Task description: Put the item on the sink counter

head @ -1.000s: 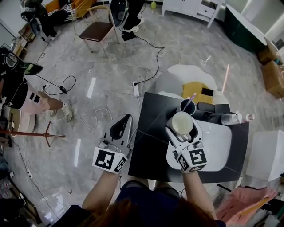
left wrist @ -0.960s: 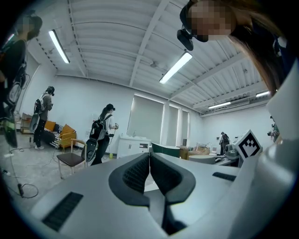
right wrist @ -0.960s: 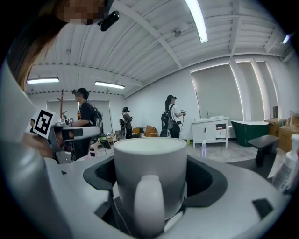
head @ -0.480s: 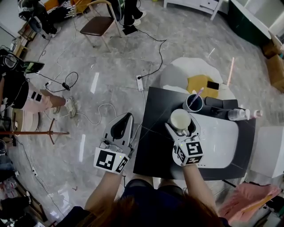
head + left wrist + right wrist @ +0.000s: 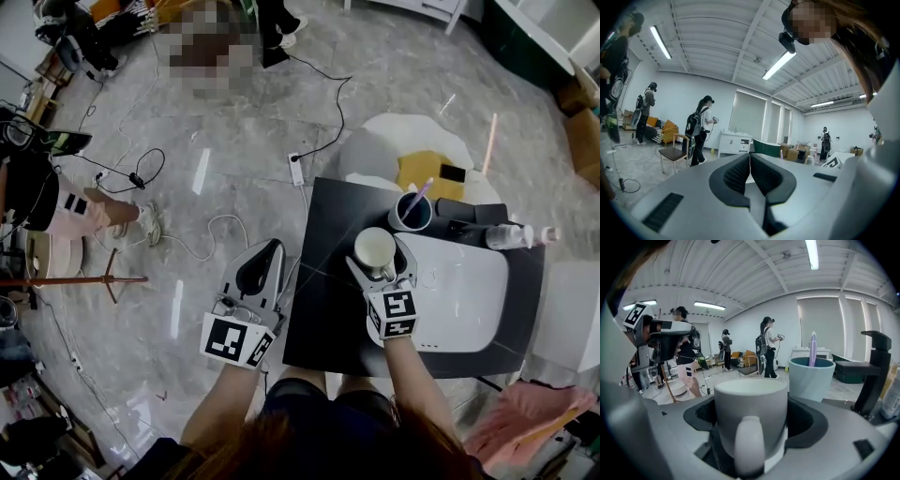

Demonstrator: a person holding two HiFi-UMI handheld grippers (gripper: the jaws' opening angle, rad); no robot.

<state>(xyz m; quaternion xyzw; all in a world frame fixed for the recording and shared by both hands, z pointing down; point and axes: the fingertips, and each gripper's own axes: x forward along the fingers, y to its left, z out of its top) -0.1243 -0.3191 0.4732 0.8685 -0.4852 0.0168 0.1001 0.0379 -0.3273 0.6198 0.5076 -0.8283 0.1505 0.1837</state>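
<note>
A white mug [image 5: 375, 250] [image 5: 751, 414] sits upright between the jaws of my right gripper [image 5: 380, 263] [image 5: 752, 420], which is shut on it, the handle facing the camera. It hangs over the black sink counter [image 5: 323, 300], left of the white basin [image 5: 464, 295]. A blue-grey cup [image 5: 411, 212] [image 5: 811, 377] with a pink toothbrush [image 5: 813, 348] stands just beyond the mug. My left gripper [image 5: 259, 263] [image 5: 750, 171] is shut and empty, held over the floor left of the counter.
A black faucet [image 5: 461, 212] [image 5: 874, 371] and a clear bottle [image 5: 511, 234] stand at the basin's back edge. Behind the counter is a white round table [image 5: 394, 150] with a yellow cloth. Cables and a power strip [image 5: 296, 171] lie on the floor; people stand farther off.
My right gripper has drawn the mug a little back toward me and leftward, away from the toothbrush cup. The left gripper has stayed put.
</note>
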